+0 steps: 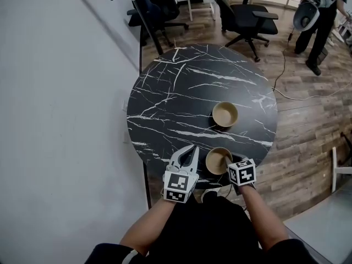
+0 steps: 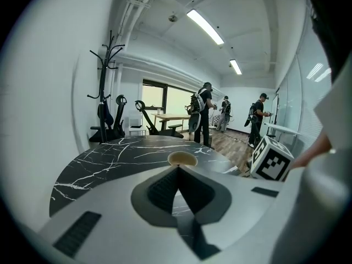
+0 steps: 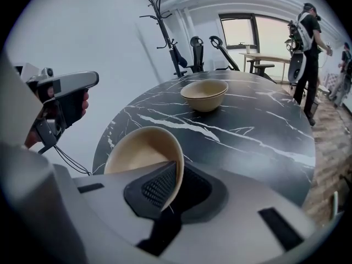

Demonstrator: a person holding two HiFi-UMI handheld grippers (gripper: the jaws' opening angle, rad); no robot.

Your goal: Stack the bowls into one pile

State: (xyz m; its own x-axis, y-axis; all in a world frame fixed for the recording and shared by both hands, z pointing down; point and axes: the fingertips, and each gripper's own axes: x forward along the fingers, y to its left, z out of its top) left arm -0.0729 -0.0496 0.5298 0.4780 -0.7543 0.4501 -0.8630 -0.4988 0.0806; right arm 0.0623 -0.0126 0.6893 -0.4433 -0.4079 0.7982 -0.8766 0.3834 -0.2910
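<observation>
- Round black marble table (image 1: 165,103), viewed steeply from above; nearest edge hidden behind the person's arms.
- Two tan bowls on it, well apart: far bowl (image 1: 225,114) upright toward the middle, near bowl (image 1: 218,160) by the edge closest to the person.
- Clenched on near bowl's rim, right gripper (image 3: 175,166): one pad inside the wall, the other outside; bowl tipped up toward the camera in right gripper view.
- Outer pad mostly hidden behind the bowl wall; bowl's lower part cut off by the gripper body, contact between base and table impossible to judge.
- In head view, right jaws hidden beneath marker cube (image 1: 242,172).
- Pinched shut on nothing, left gripper (image 2: 177,169); just left of near bowl in head view, apart from it.
- In left gripper view, far bowl partly hidden behind the closed jaw tips.
- Beyond the table, office chairs (image 1: 242,15) and a standing person (image 1: 319,15), cut off at the frame's top.
</observation>
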